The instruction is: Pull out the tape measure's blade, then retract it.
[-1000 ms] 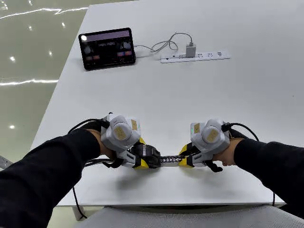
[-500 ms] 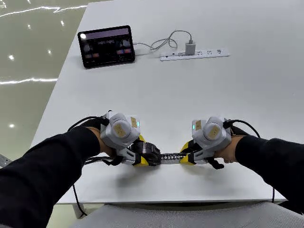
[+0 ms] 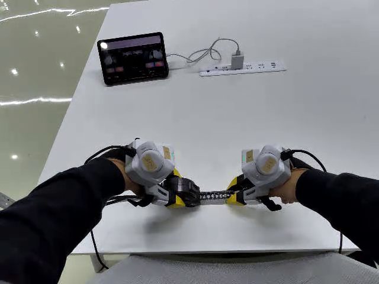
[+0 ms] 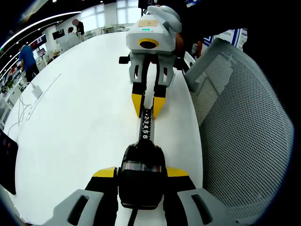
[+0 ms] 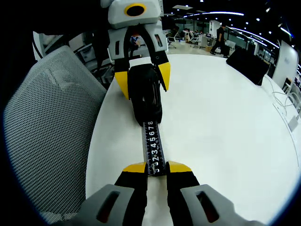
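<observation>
A black tape measure case (image 3: 182, 191) rests near the table's front edge, and my left gripper (image 3: 176, 198) is shut on it. In the left gripper view the case (image 4: 141, 172) sits between the yellow-tipped jaws. A short length of numbered blade (image 3: 214, 194) runs out of the case to the right. My right gripper (image 3: 232, 196) is shut on the blade's end. In the right gripper view the blade (image 5: 151, 146) leads from the jaws up to the case (image 5: 145, 92). The blade (image 4: 146, 127) lies flat on the white table (image 3: 249, 112).
A dark tablet (image 3: 132, 58) lies at the far left of the table. A white power strip (image 3: 243, 68) with a charger and cable sits beside it. A grey mesh chair back (image 5: 51, 122) stands close to the table's front edge.
My right gripper has drawn a little to the right with the blade's end, so slightly more blade shows. The left gripper stays put on the case.
</observation>
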Motion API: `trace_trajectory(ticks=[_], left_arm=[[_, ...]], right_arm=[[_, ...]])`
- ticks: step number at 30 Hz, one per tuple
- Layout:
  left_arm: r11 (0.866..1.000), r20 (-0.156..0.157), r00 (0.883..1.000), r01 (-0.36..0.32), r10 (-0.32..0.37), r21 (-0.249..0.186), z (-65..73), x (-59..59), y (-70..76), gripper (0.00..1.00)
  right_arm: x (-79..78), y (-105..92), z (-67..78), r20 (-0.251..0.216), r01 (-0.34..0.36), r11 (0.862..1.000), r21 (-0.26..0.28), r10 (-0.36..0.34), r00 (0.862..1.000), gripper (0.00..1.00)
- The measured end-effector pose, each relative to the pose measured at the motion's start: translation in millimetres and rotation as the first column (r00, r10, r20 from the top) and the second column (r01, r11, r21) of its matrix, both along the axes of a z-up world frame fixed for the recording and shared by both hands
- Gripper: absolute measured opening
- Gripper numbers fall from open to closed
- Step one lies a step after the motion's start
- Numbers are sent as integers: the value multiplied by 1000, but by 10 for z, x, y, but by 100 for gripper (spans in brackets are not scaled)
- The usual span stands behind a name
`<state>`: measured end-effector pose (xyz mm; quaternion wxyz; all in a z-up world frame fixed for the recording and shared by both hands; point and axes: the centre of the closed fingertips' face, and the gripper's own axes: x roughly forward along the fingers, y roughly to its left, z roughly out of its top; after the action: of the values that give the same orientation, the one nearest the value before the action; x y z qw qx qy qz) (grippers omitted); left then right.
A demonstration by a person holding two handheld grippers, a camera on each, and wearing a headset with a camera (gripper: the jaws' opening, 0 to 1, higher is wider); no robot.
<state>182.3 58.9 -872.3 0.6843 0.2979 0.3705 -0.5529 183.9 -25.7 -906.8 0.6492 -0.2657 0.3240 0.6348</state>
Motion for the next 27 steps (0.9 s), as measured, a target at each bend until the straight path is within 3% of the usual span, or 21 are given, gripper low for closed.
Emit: trace_trajectory(ticks=[27], left_arm=[[1000, -1, 1000, -5, 5, -1, -4, -1, 0, 33]], right_arm=[[5, -114, 4, 0, 15, 1000, -7, -15, 1000, 10]])
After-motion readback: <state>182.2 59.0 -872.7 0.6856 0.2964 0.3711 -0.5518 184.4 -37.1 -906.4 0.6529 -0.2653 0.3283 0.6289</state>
